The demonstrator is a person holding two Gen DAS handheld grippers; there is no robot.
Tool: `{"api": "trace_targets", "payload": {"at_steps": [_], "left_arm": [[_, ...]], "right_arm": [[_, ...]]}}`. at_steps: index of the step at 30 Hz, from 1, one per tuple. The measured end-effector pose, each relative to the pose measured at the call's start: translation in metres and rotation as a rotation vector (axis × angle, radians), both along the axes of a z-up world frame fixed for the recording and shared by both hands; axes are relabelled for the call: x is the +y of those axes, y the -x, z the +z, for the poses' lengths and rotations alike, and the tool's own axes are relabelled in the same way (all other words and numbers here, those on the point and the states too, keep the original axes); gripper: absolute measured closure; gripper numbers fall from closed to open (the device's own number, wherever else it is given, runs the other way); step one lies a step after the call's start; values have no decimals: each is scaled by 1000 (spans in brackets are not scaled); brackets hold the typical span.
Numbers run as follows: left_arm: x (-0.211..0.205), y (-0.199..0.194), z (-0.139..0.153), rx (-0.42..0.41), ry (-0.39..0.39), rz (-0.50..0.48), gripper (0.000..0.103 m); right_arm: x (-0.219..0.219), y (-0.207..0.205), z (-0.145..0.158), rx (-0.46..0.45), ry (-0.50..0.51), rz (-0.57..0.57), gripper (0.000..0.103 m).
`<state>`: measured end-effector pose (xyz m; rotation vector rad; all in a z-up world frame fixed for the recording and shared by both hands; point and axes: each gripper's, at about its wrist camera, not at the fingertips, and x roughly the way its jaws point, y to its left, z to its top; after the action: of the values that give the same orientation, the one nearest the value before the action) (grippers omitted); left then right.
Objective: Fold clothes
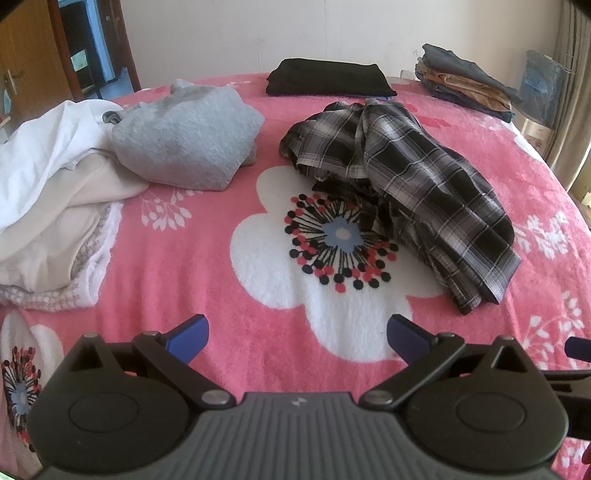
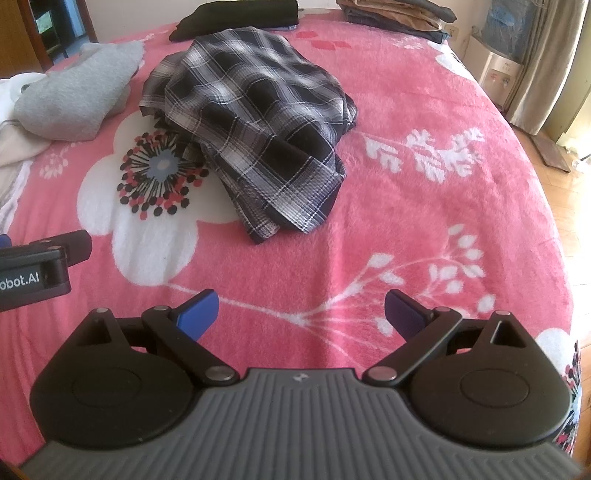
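A crumpled black-and-white plaid shirt lies in a heap on the pink flowered blanket. My left gripper hovers open over the blanket's near part, well short of the shirt. My right gripper is open too, nearer the bed's right side, with nothing between its blue pads. The left gripper's body shows at the left edge of the right wrist view. A grey sweater lies bunched to the left of the shirt.
White and beige garments are piled at the far left. A folded black garment sits at the bed's far edge, with a stack of folded clothes at the back right. Wooden floor lies beyond the right edge.
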<state>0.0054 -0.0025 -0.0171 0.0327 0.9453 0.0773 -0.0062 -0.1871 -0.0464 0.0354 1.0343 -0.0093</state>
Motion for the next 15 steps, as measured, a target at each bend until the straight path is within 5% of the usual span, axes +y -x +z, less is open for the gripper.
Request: {"api": "trace_targets", "payload": {"at_steps": [9,15], "left_arm": [[2,-8,-11,6,42,-4,0],[2,-13,-11,-60,106,-12,0]], "right_arm": [[1,-9,-8,-2,-2,-1,6],[-2,-12,-5,-75,5,3,6]]}}
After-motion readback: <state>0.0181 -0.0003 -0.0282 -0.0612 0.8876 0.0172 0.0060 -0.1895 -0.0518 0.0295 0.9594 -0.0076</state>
